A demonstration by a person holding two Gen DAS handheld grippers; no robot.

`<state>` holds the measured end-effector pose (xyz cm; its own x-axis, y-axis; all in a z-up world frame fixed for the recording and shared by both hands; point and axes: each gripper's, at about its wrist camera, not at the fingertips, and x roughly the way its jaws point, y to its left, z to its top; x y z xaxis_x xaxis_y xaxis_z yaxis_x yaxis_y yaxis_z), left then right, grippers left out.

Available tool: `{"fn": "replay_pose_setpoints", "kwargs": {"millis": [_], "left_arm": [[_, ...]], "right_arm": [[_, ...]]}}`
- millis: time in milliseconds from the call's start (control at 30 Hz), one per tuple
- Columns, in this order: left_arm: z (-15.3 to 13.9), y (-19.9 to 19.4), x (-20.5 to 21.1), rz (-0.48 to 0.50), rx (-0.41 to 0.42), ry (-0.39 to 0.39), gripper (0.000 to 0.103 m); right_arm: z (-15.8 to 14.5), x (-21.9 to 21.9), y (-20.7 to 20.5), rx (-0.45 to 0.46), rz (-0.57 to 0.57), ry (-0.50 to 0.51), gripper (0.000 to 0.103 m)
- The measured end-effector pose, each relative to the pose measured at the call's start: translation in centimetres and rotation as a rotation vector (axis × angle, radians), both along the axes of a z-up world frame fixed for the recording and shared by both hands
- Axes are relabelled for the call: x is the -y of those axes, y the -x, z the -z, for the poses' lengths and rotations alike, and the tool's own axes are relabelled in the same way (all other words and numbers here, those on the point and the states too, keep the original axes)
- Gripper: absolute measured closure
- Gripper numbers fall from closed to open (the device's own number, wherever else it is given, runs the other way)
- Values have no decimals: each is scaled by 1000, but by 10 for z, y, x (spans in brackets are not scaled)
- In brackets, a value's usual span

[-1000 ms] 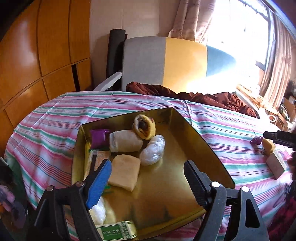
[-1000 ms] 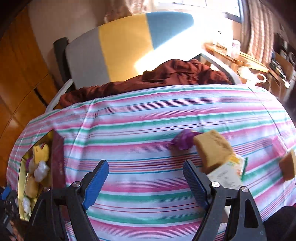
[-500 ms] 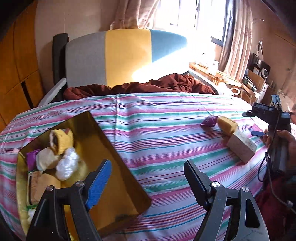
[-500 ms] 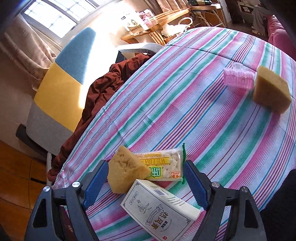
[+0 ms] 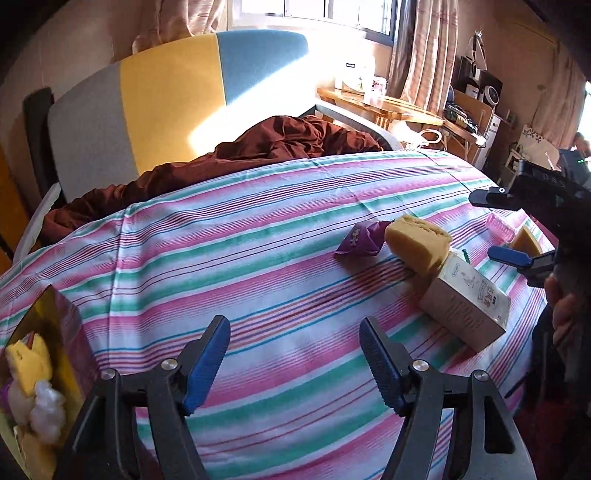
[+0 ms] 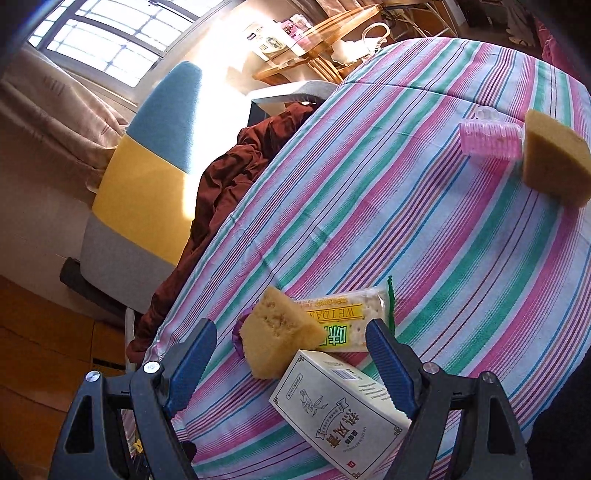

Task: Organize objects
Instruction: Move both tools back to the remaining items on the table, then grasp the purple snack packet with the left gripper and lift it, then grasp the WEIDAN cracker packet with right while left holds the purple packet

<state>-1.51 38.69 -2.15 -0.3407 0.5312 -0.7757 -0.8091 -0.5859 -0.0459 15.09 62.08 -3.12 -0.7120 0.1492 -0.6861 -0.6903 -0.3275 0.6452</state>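
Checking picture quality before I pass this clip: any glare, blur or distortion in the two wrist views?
Left wrist view: the window is blown out, sun glare washes the chair back, and fisheye bulges the striped cloth; the table items stay sharp. Right wrist view: glare whitens the area around the side table, the horizon is strongly tilted, and the white box reads sharply.

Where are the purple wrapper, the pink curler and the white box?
purple wrapper (image 5: 357, 242): left wrist view, middle of its printed face.
pink curler (image 6: 491, 139): right wrist view, its ribbed side.
white box (image 6: 343, 410): right wrist view, printed top face.
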Motion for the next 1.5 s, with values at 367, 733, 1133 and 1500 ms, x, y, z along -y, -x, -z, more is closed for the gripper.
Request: {"fn": "replay_pose_setpoints", "kwargs": {"millis": [367,733,1133,1500], "left_arm": [[17,22,-93,246,-48,-5,37],[51,35,-153,428,-52,44,36],[61,32,-121,250,3,24,64],[61,-7,-12,61,-7,13,69]], "right_arm": [[9,-2,3,-31,-24,64,19],[16,-3,4,-19,-28,90,19],[20,-14,-15,-39,74,124,19],[19,-12,-10,8,61,103,19]]}}
